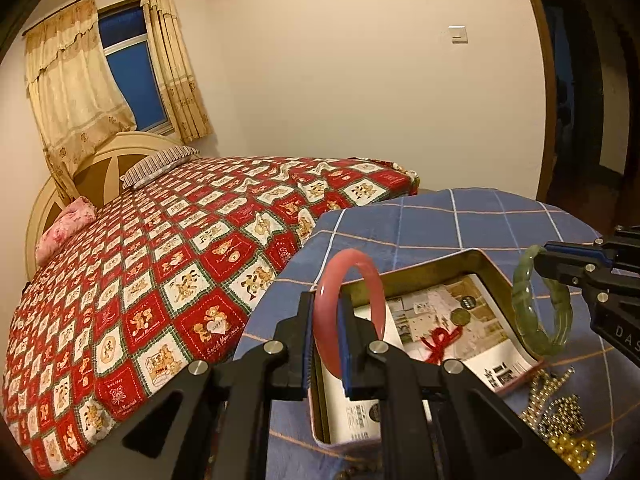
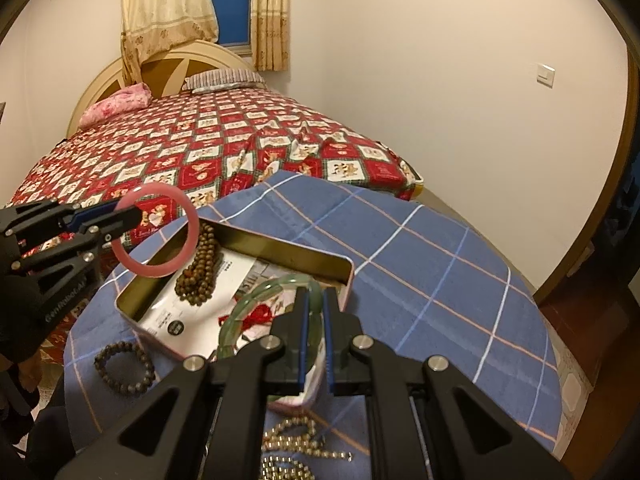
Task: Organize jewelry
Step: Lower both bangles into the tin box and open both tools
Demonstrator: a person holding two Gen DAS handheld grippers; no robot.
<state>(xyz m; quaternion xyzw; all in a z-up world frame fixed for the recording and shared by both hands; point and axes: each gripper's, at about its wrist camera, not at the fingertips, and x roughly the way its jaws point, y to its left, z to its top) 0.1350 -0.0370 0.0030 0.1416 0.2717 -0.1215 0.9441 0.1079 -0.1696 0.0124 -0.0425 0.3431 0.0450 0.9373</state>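
My left gripper is shut on a pink bangle and holds it upright above the near-left end of an open rectangular tin; the bangle also shows in the right wrist view. My right gripper is shut on a green bangle, held above the tin's right end; that bangle also shows in the left wrist view. The tin holds a printed leaflet, a red knot charm and a brown bead strand.
The tin sits on a blue checked cloth over a round table. A dark bead bracelet lies left of the tin. Gold bead chains lie in front of it. A bed with a red patterned cover stands beyond the table.
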